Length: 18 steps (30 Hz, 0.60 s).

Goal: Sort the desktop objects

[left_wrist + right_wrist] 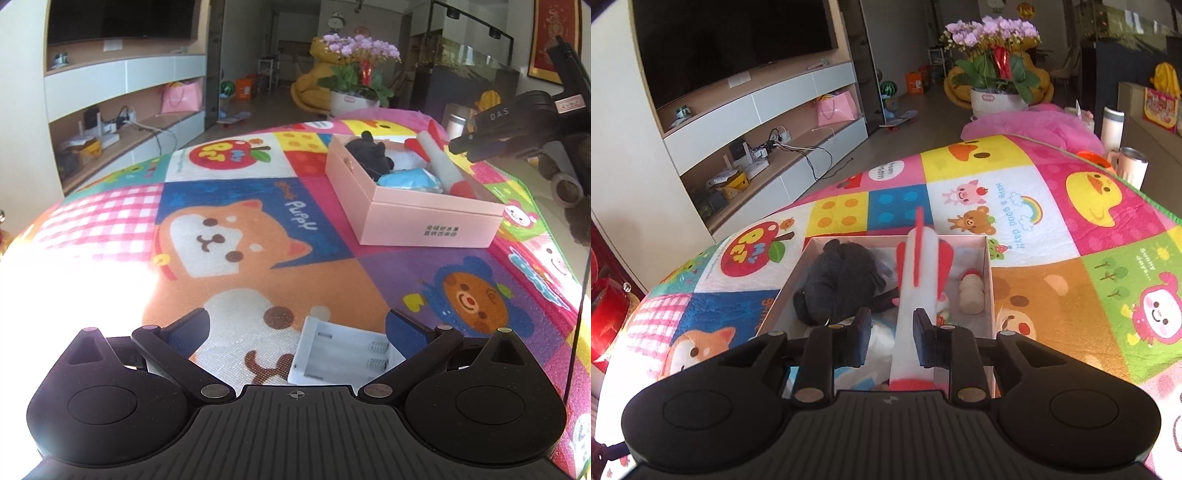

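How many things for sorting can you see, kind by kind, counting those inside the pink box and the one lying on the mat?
Black plush toy: 1
White and red rocket toy: 1
Blue and white packet: 1
Small white figure with red cap: 1
White battery holder, outside the pink box: 1
Total: 5

Bright daylight, left-edge glare, fisheye warping.

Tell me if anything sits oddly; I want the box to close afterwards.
The white and red rocket toy lies slanted in the pink box, its finned end poking above the far rim. The white battery holder is on the mat, not yet boxed.
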Motion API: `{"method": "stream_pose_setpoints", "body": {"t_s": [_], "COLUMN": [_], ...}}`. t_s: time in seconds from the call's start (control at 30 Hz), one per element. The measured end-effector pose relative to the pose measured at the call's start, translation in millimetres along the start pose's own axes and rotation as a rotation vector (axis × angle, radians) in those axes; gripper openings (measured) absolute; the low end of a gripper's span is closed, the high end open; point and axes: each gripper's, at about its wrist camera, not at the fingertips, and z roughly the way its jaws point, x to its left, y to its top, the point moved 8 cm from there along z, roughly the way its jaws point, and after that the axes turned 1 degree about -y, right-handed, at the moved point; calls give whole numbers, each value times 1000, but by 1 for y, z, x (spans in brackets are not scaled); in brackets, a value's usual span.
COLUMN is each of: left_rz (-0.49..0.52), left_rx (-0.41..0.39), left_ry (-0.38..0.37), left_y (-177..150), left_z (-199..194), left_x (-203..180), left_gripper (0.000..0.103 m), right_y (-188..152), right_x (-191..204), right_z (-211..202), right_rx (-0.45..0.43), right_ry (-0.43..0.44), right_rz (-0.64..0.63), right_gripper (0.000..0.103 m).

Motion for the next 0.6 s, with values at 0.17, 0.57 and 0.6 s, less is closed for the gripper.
{"method": "stream_pose_setpoints", "body": {"t_s": [0.17, 0.57, 0.6], "left_rz": [34, 73, 59], "left_rx": [15, 49, 44], "left_ry": [-30, -8, -11], "left_y": [-4, -12, -11], "left_z": [3, 7, 8], "left_x": [-12, -15, -14], "left_gripper": [103, 103, 103], "right_y": [-38, -77, -61], "right_x": [8, 26, 12], "right_z": [-49, -69, -65], "right_rx": [-31, -88, -103], "right_ry": [48, -21, -36], "right_rz": [-27, -165, -87], "right_gripper": [58, 66, 66]}}
